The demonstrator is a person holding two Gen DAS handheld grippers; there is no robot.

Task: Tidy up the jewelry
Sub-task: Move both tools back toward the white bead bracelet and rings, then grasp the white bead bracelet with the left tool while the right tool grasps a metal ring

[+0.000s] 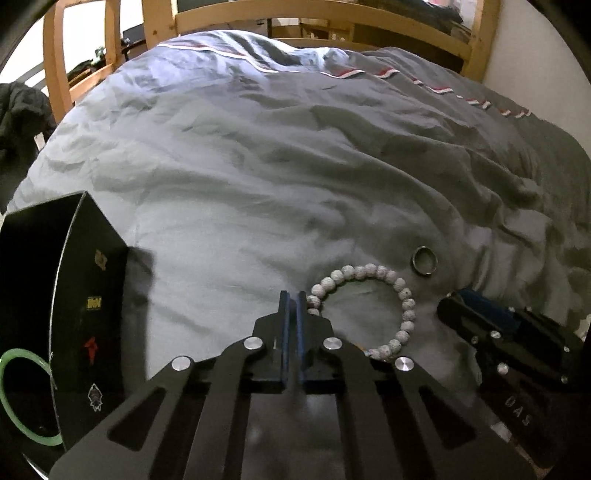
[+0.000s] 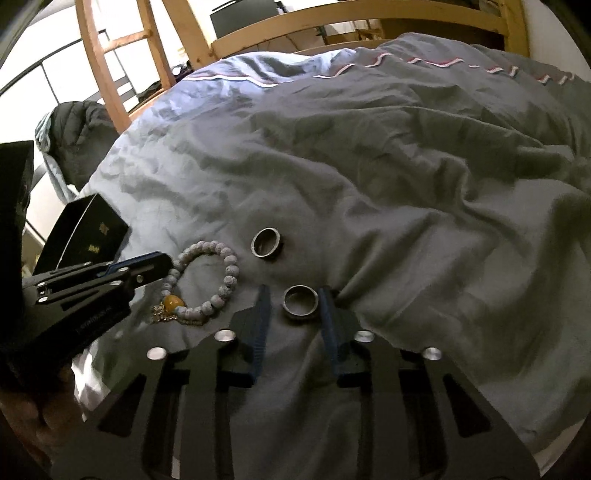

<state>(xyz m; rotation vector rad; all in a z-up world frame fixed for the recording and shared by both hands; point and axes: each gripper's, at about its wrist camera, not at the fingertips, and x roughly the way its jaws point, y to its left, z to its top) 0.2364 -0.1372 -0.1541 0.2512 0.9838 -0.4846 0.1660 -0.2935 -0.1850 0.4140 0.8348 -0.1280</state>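
A white bead bracelet (image 1: 391, 295) with an amber bead (image 2: 173, 302) lies on the grey duvet (image 1: 258, 177). My left gripper (image 1: 293, 297) is shut and empty, its tips at the bracelet's left edge; it also shows in the right wrist view (image 2: 162, 263). A metal ring (image 1: 424, 260) lies beyond the bracelet, seen also in the right wrist view (image 2: 266, 242). A second ring (image 2: 300, 301) lies between the spread fingers of my open right gripper (image 2: 293, 299), which shows in the left wrist view (image 1: 476, 306). A black box (image 1: 74, 295) at the left holds a green bangle (image 1: 22, 398).
The black box (image 2: 85, 230) stands on the duvet's left side. A wooden bed frame (image 1: 332, 26) runs along the back. Dark clothing (image 1: 18, 118) hangs off the left edge. The duvet (image 2: 406, 184) is wrinkled, with a red and white stripe far back.
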